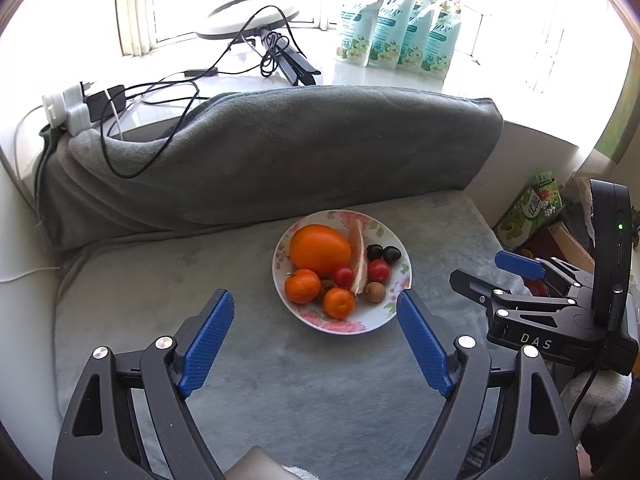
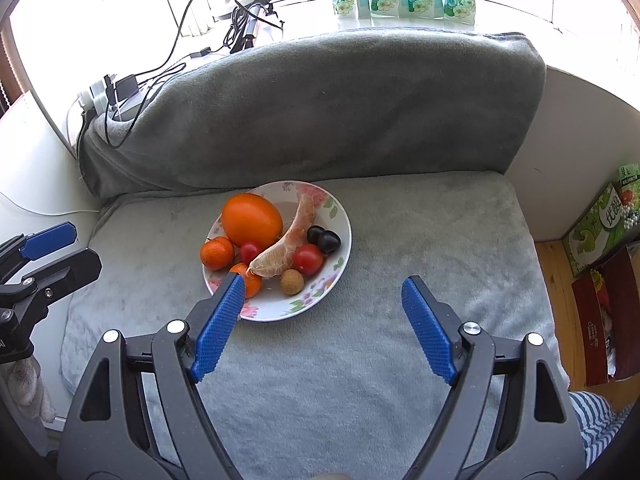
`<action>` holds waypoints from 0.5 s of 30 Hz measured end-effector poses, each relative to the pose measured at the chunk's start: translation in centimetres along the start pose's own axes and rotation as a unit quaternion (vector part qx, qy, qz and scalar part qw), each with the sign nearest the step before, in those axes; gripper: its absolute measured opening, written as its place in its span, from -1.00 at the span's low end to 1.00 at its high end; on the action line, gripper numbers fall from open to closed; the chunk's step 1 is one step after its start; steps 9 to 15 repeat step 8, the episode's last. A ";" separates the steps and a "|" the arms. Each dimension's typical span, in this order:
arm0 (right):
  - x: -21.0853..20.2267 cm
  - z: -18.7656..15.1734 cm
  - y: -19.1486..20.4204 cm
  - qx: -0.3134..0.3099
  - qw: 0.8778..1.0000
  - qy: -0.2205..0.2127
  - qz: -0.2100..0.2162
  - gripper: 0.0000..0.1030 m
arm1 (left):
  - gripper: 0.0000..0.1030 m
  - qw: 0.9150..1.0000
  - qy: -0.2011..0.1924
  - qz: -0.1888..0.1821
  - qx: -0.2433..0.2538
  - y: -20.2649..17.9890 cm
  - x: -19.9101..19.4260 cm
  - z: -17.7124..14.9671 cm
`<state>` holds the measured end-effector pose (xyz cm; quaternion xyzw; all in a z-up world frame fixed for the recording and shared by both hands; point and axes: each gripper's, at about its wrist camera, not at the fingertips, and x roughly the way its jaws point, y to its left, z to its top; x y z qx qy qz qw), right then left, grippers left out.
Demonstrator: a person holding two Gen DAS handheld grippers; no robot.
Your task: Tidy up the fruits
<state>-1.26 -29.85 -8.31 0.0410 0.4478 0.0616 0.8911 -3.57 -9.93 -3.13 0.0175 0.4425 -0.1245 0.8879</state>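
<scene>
A floral plate (image 1: 340,326) (image 2: 340,216) sits on a grey cushion. It holds a big orange (image 1: 320,250) (image 2: 252,220), two mandarins (image 1: 302,286) (image 2: 217,253), a peeled pomelo wedge (image 1: 358,256) (image 2: 286,246), cherry tomatoes (image 1: 379,270) (image 2: 307,259), dark cherries (image 1: 383,253) (image 2: 324,240) and a longan (image 1: 374,292) (image 2: 291,282). My left gripper (image 1: 316,306) is open and empty just in front of the plate. My right gripper (image 2: 324,292) is open and empty, its left finger over the plate's near rim. It also shows in the left wrist view (image 1: 520,276).
A rolled grey blanket (image 1: 260,152) (image 2: 312,112) lies behind the plate. Cables and a power strip (image 1: 68,110) sit on the sill with refill pouches (image 1: 396,20). Boxes (image 2: 600,224) stand on the floor to the right.
</scene>
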 end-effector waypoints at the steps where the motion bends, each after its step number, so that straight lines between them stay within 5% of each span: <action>1: 0.0 0.0 0.0 0.000 1.000 0.000 0.000 0.61 | 0.63 1.000 -0.001 0.001 0.000 0.0 0.0 0.0; 15: 0.1 -0.3 -0.3 0.005 1.000 0.003 -0.002 0.61 | 0.63 1.000 0.001 0.002 -0.006 0.1 -0.1 -0.2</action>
